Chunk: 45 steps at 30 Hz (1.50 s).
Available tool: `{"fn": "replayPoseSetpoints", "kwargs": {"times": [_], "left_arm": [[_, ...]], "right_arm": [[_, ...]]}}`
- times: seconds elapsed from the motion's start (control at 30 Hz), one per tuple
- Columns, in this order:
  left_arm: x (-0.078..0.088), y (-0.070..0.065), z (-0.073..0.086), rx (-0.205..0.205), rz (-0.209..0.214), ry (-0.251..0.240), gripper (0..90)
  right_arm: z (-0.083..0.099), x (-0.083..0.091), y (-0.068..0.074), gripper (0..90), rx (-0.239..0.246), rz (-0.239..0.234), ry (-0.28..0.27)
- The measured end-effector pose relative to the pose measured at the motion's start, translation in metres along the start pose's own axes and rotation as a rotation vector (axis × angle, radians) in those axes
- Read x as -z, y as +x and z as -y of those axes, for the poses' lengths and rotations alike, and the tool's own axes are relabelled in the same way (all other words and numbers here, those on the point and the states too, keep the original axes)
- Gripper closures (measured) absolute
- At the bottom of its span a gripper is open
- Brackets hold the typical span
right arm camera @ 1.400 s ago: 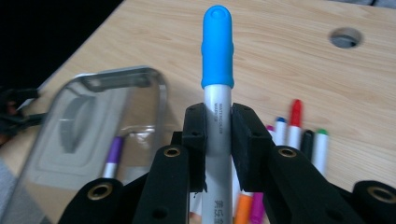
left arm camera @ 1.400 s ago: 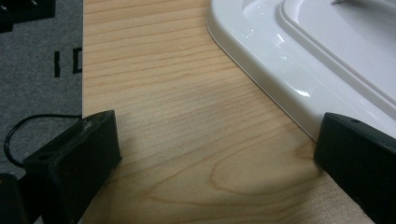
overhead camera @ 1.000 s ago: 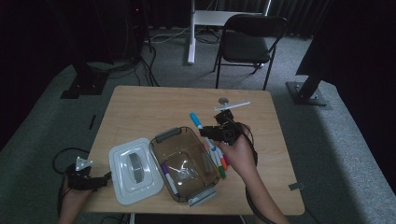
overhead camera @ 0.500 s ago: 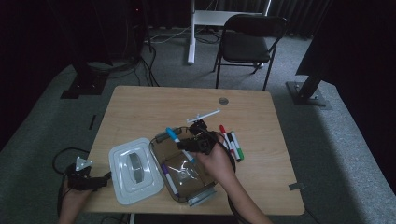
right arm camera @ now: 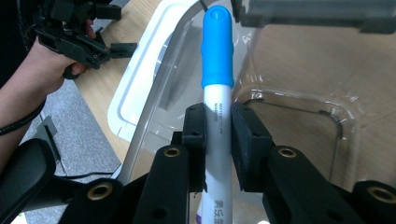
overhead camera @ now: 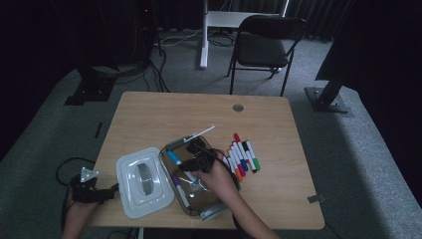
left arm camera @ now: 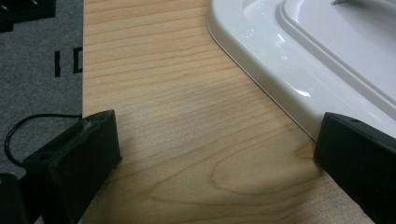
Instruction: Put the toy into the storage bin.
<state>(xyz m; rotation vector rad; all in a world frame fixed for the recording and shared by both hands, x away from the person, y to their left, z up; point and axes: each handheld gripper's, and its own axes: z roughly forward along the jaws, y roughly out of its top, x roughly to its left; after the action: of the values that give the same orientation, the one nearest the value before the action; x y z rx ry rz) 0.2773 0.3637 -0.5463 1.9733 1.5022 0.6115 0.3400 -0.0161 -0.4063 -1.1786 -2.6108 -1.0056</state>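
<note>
Blue-capped marker (right arm camera: 217, 93) sits tight between the jaws of the right gripper (right arm camera: 218, 135), just over the clear box (overhead camera: 209, 199) on the bench (overhead camera: 278, 189). More markers (overhead camera: 241, 157) lie beside the box. Left gripper (overhead camera: 89, 191) waits near the white lid (overhead camera: 142, 191), its jaws wide apart and holding nothing.

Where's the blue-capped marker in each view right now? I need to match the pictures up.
High view: blue marker left of centre, over the clear box's far end, at the right gripper.
Left gripper view: not in it.
Right gripper view: centre, upright, blue marker clamped between the jaws, cap up.
Shared landmark: white lid, top right in the left gripper view, left of the marker in the right gripper view.
</note>
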Motion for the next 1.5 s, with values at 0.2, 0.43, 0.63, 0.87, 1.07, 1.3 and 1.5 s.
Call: {"fn": "replayPoseSetpoints", "kwargs": {"times": [0.2,0.43,0.63,0.87,1.07,1.3,1.5], "left_arm": [[0.000,0.000,0.000,0.000,0.000,0.000,0.8],[0.000,0.000,0.000,0.000,0.001,0.000,0.7],[0.000,0.000,0.000,0.000,0.001,0.000,0.7],[0.000,0.000,0.000,-0.001,0.000,0.000,0.8],[0.000,0.000,0.000,0.001,0.001,0.001,0.7],[0.000,0.000,0.000,0.001,0.001,0.001,0.8],[0.000,0.000,0.000,0.001,0.001,0.000,0.8]], "right_arm": [[0.001,-0.014,0.000,76.7,-0.001,0.001,0.044],[0.002,-0.030,0.006,76.7,0.015,0.013,0.108],[0.005,-0.039,0.003,76.6,0.014,0.016,0.155],[0.007,-0.052,0.002,76.5,0.024,-0.004,0.230],[0.010,-0.065,-0.001,76.4,0.022,0.002,0.298],[0.010,-0.071,0.001,75.6,0.029,0.015,0.342],[0.011,-0.076,0.001,73.8,0.039,0.040,0.369]]}}
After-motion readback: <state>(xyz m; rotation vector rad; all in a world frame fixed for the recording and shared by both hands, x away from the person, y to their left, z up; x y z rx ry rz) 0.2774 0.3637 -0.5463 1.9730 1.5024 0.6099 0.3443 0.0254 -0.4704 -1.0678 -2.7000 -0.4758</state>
